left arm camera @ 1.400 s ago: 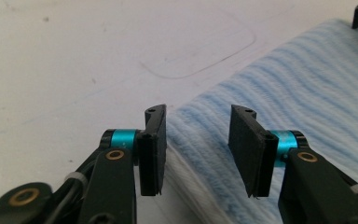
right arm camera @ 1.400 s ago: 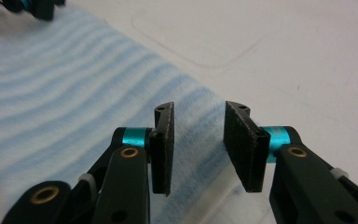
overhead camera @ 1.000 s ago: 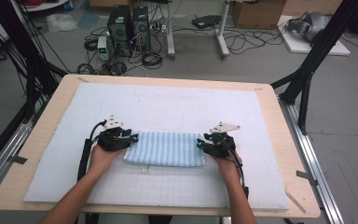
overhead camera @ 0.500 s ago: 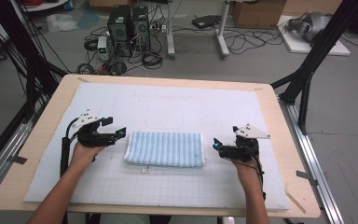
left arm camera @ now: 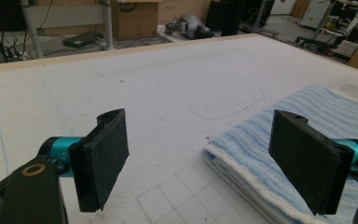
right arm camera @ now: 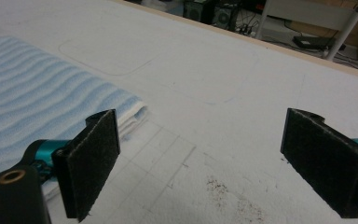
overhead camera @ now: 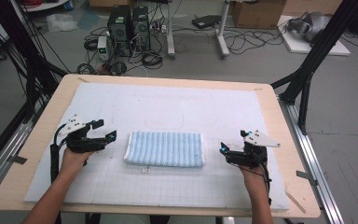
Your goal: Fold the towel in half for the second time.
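Observation:
A folded towel (overhead camera: 164, 148) with pale blue and white stripes lies flat at the middle of the white mat (overhead camera: 177, 105). My left gripper (overhead camera: 105, 129) stands open a short way off the towel's left end, nothing between its pads. In the left gripper view, the left gripper (left arm camera: 204, 158) has the towel (left arm camera: 317, 112) ahead at the right, partly behind the right pad. My right gripper (overhead camera: 232, 142) is open off the towel's right end, clear of it. In the right gripper view, the right gripper (right arm camera: 209, 161) holds nothing and the towel (right arm camera: 42, 102) lies at the left.
The mat covers a wooden table (overhead camera: 279, 116) and carries a printed grid near the front (overhead camera: 168, 186). A small tag (overhead camera: 145, 170) lies just in front of the towel. Black frame posts (overhead camera: 307, 74) stand at the table's sides. Computers and cables (overhead camera: 130, 28) are on the floor beyond.
Both grippers have drawn outward from the towel's two ends, left to the left and right to the right. The towel has stayed where it was.

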`<state>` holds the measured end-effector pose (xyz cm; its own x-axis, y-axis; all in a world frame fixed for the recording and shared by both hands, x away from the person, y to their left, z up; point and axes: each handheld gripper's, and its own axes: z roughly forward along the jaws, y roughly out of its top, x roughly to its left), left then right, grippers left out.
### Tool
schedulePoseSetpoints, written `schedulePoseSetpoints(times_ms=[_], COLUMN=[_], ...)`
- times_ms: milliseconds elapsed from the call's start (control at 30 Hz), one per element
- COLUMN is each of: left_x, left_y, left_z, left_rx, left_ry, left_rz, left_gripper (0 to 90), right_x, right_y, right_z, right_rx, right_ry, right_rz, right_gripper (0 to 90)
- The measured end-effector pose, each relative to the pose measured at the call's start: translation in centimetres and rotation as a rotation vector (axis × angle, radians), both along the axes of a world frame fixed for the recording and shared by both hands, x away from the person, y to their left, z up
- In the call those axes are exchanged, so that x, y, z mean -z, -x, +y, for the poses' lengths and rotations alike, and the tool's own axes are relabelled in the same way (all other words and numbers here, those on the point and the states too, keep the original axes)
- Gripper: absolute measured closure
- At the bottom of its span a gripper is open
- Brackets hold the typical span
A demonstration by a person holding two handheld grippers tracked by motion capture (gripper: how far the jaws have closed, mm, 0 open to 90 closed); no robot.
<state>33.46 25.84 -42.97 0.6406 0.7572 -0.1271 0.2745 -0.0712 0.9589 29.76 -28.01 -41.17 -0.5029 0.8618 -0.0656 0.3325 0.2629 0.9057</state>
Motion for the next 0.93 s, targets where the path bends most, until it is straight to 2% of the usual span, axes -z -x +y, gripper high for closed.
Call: schedulePoseSetpoints(times_ms=[133, 267, 933], left_x=[0.39, 0.53, 0.35], left_y=[0.37, 0.54, 0.57], left_z=[0.04, -0.04, 0.36], left_rx=[0.004, 0.008, -0.019], left_ry=[-0.007, -0.015, -0.003], left_rz=[0.001, -0.002, -0.017], left_gripper=[20.6, 20.6, 21.6], right_x=[0.13, 0.12, 0.30], right_y=[-0.30, -0.50, -0.88], right_z=[0.21, 0.41, 0.67], right_rx=[0.002, 0.002, -0.020], right_ry=[0.019, 0.012, 0.008], right_rz=[0.009, 0.011, 0.028], right_gripper=[10.9, 10.9, 11.0])
